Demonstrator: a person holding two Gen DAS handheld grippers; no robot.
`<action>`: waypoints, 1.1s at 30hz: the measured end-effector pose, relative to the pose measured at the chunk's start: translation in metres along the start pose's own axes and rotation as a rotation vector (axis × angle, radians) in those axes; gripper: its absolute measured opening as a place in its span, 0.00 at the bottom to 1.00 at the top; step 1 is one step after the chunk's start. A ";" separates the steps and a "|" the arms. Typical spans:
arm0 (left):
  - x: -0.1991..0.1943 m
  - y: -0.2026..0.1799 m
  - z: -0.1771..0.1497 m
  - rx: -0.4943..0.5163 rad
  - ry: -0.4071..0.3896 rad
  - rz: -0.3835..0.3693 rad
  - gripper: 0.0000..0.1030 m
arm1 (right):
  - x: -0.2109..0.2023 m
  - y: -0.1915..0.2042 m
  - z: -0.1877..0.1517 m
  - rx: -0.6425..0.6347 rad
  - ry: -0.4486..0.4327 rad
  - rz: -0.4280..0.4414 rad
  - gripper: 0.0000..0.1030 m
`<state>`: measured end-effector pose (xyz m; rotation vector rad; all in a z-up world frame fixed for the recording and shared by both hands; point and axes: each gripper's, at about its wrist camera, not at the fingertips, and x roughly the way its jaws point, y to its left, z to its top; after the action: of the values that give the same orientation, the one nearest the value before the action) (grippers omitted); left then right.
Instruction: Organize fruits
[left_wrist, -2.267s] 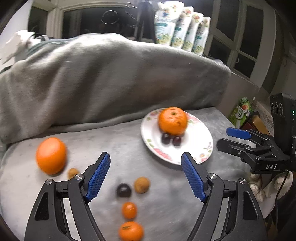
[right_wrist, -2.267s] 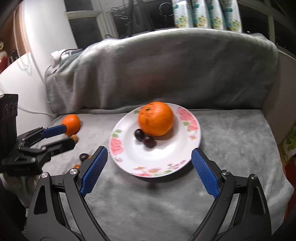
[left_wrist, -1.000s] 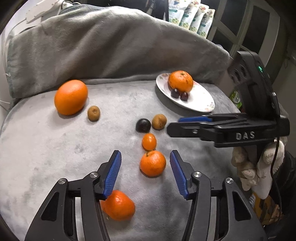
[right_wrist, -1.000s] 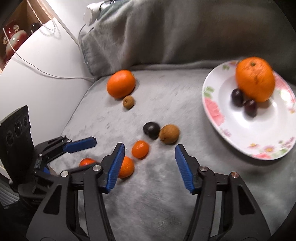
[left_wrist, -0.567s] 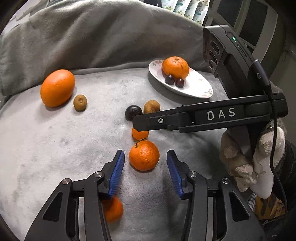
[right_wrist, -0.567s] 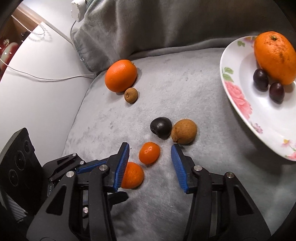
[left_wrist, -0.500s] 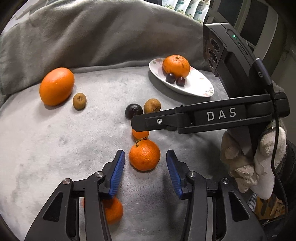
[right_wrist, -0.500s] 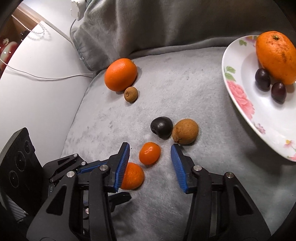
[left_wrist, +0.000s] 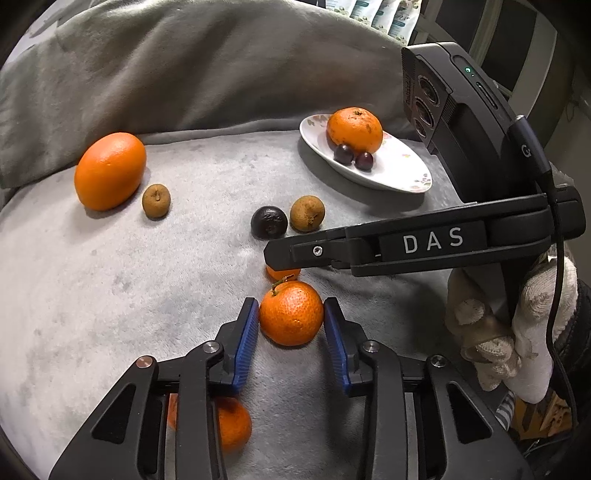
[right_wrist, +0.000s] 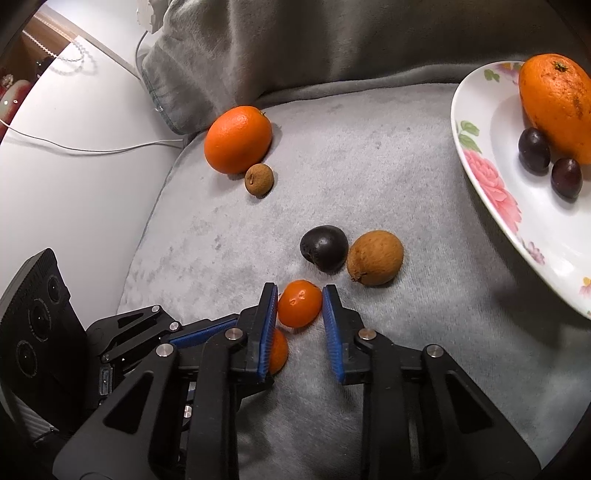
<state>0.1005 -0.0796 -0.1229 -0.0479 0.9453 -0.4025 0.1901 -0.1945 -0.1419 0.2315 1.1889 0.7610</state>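
My left gripper (left_wrist: 291, 314) is shut on a mandarin (left_wrist: 291, 313) that rests on the grey blanket. My right gripper (right_wrist: 299, 304) is shut on a smaller mandarin (right_wrist: 298, 303), just beyond the first one; its finger crosses the left wrist view (left_wrist: 332, 251). A third mandarin (left_wrist: 231, 424) lies under my left gripper. A dark plum (right_wrist: 324, 248) and a brown fruit (right_wrist: 375, 257) lie side by side. A large orange (right_wrist: 238, 139) and a small brown fruit (right_wrist: 259, 179) lie at the far left. The floral plate (right_wrist: 491, 184) at the right holds an orange (right_wrist: 557, 99) and two dark plums (right_wrist: 533, 149).
The grey blanket (left_wrist: 184, 66) rises in a fold behind the fruits. A white surface with a cable (right_wrist: 74, 147) borders the cushion on the left. Packets (left_wrist: 384, 18) stand by the window behind.
Both grippers moved from the plate to the loose fruits and lowered. Their jaws narrowed, the left around the mandarin, the right around the smaller one.
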 end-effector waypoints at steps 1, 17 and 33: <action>-0.001 0.000 0.000 -0.002 -0.002 0.000 0.33 | -0.001 0.000 0.000 0.002 -0.002 0.001 0.25; -0.022 0.004 -0.001 -0.064 -0.054 -0.033 0.33 | -0.043 -0.002 -0.011 -0.008 -0.086 -0.009 0.25; -0.023 -0.017 0.038 -0.047 -0.126 -0.079 0.33 | -0.124 -0.031 -0.024 -0.031 -0.241 -0.143 0.25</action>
<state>0.1137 -0.0919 -0.0787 -0.1520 0.8304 -0.4452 0.1613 -0.3021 -0.0744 0.2041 0.9538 0.6078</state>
